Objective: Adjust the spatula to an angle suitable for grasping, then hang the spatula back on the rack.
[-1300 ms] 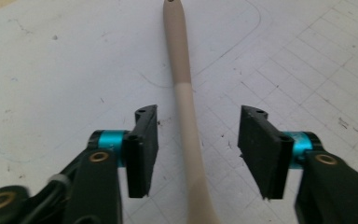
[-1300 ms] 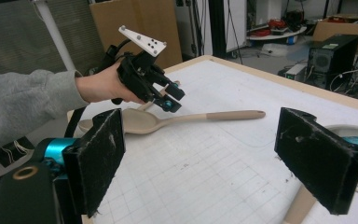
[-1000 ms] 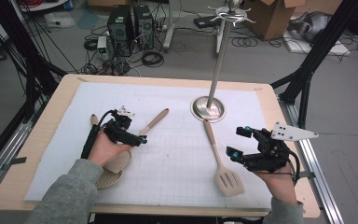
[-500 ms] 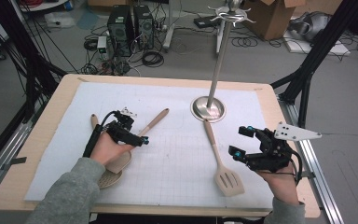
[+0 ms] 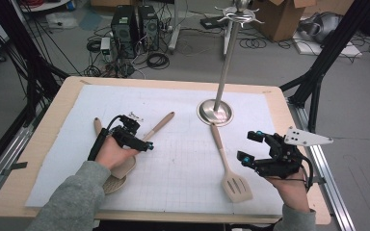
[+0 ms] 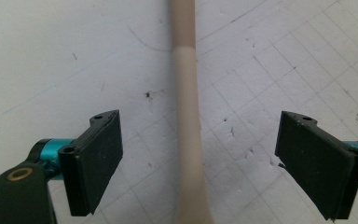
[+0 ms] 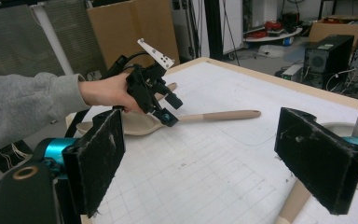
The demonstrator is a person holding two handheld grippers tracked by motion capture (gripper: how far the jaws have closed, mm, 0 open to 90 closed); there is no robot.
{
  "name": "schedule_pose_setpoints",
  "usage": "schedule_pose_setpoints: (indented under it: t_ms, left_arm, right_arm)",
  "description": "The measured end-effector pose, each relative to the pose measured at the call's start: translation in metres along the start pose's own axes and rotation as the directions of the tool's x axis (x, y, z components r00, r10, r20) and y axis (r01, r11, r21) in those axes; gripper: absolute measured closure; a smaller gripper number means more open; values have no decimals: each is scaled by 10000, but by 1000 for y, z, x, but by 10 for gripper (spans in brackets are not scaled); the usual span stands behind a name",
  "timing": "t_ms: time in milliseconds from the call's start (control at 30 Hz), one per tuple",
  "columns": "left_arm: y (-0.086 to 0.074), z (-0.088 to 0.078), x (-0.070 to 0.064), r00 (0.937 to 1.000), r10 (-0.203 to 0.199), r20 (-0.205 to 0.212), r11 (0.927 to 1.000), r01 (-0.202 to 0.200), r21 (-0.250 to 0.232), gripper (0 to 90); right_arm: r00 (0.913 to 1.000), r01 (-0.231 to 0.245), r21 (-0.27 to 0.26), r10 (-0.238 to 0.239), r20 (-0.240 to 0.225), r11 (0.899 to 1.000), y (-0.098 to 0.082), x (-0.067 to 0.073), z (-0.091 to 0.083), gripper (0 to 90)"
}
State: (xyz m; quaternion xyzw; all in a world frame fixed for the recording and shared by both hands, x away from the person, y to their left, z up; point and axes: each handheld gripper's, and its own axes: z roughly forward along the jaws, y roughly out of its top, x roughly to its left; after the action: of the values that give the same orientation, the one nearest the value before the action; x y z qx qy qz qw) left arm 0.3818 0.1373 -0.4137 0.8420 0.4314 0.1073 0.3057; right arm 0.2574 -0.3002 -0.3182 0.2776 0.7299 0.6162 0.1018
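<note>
While the high view sets out the whole table, each gripper view adds detail of its own:

High view: left gripper (image 5: 139,142) left of centre over a wooden spoon (image 5: 158,126); right gripper (image 5: 255,147) at lower right, just beside a slotted spatula (image 5: 229,168); a metal stand (image 5: 215,109) rises above centre.

Left gripper view: left gripper (image 6: 198,163) spread wide, holding nothing; the spoon's handle (image 6: 186,116) runs up the middle of the frame between the jaws, touching neither.

Right gripper view: right gripper (image 7: 200,163) also wide apart and empty; the spatula's handle end (image 7: 291,205) at lower right; the other hand (image 7: 107,91) at upper left.

Spoon's look: pale beige, smooth, handle darker toward its far end, lying flat on the white gridded mat (image 5: 183,163); whether the claw touches it cannot be told.
</note>
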Motion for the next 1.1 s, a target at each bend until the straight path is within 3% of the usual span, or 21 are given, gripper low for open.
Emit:
schedule_pose_setpoints:
  t_ms: [533, 800, 1000, 1100]
  left_arm:
    - [0, 9, -2, 9999, 121, 91, 9987, -126, 496, 239]
    - [-1, 13, 2, 9998, 60, -169, 9978, -49, 667, 265]
    - [1, 16, 0, 9986, 320, -411, 9960, -284, 851, 302]
    - [4, 15, 0, 9987, 347, -376, 9957, -313, 874, 376]
  right_arm:
    - [10000, -15, -52, 15, 64, 10000, -1, 0, -4, 148]
    - [10000, -14, -8, 14, 67, 10000, -2, 1, -3, 148]
    - [10000, -12, -62, 12, 75, 10000, -2, 0, -3, 149]
    - [10000, -4, -22, 4, 78, 10000, -2, -1, -3, 148]
